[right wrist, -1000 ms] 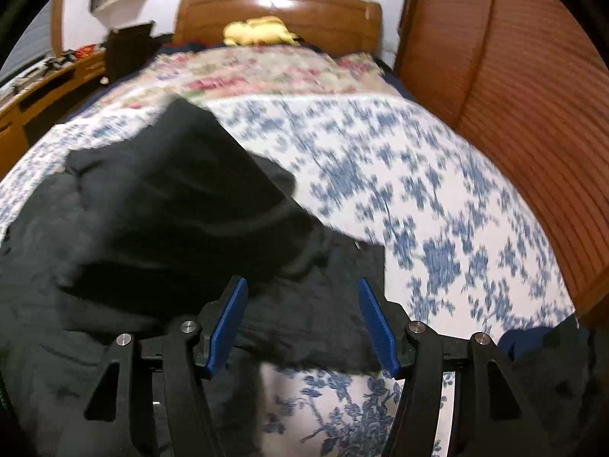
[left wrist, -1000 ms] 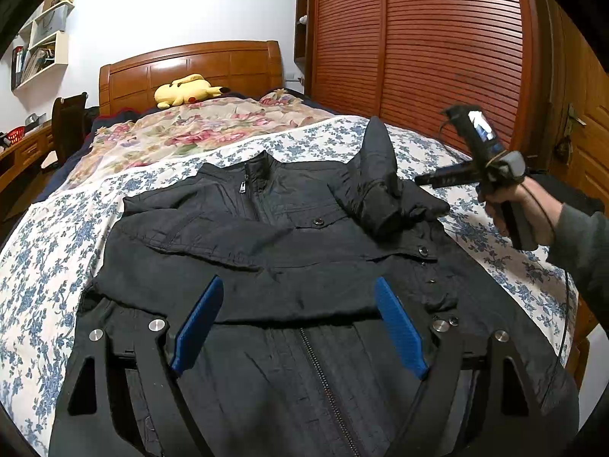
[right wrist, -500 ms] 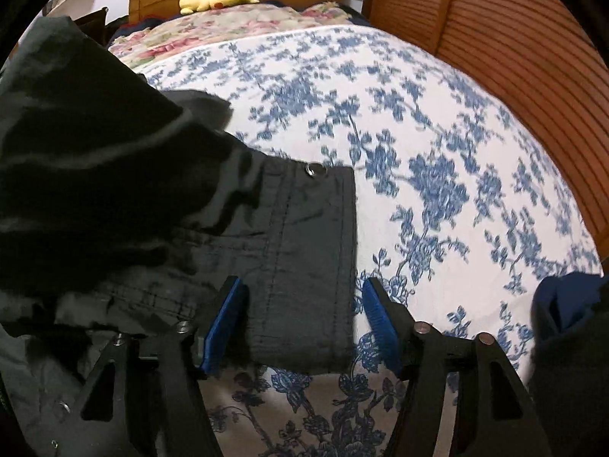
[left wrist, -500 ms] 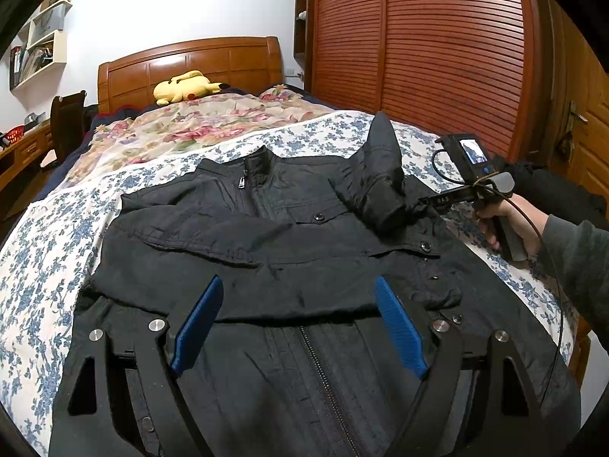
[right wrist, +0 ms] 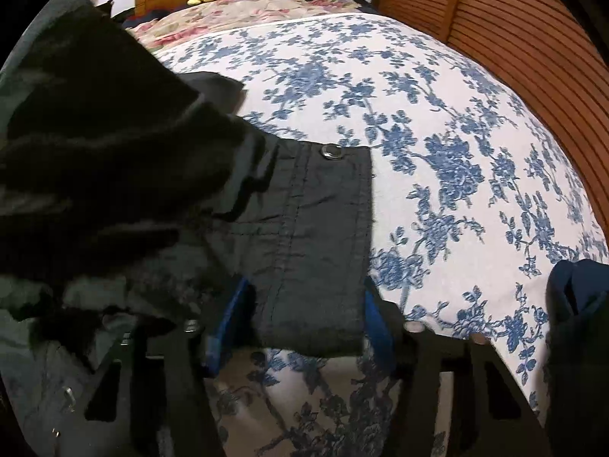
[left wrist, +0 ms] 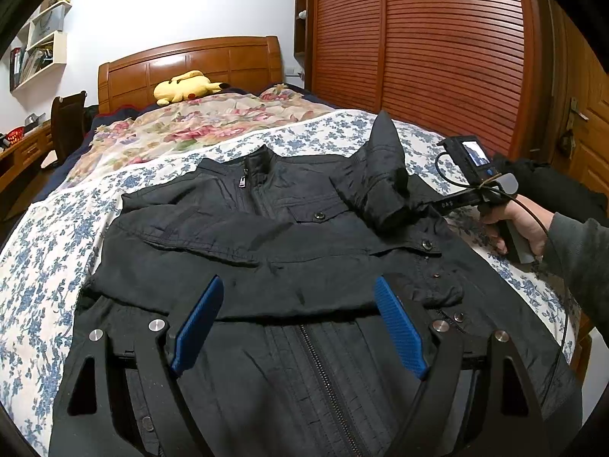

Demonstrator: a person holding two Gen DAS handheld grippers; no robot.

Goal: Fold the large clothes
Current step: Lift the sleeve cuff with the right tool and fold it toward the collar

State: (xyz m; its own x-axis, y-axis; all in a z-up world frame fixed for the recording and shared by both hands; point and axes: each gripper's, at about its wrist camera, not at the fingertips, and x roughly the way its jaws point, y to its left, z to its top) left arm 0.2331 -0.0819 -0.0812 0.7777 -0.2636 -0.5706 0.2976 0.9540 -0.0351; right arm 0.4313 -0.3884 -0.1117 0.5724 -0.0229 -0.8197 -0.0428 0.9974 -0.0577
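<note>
A black zip jacket (left wrist: 266, 236) lies front up on the blue-flowered bed sheet (left wrist: 45, 228), one sleeve folded across the chest. The other sleeve (left wrist: 380, 182) bunches up at the right. My left gripper (left wrist: 298, 285) hovers open over the jacket's lower front, nothing between its blue pads. A hand (left wrist: 521, 224) holds my right gripper (left wrist: 437, 205) at that sleeve's end. In the right wrist view the sleeve cuff (right wrist: 316, 236), with a snap button, lies flat between the pads of the right gripper (right wrist: 304, 323). Its jaws are closing, and the cuff is not pinched or crumpled.
A yellow plush toy (left wrist: 186, 85) rests by the wooden headboard (left wrist: 190, 64), on a floral quilt (left wrist: 198, 129). A slatted wooden wardrobe (left wrist: 437, 57) runs along the right side. A dark blue garment (right wrist: 574, 304) sits at the bed's right edge. A chair (left wrist: 66, 122) stands at left.
The right gripper came down from above the sleeve to the cuff on the sheet, and its jaws narrowed around the cuff. The left gripper and the jacket body stayed put.
</note>
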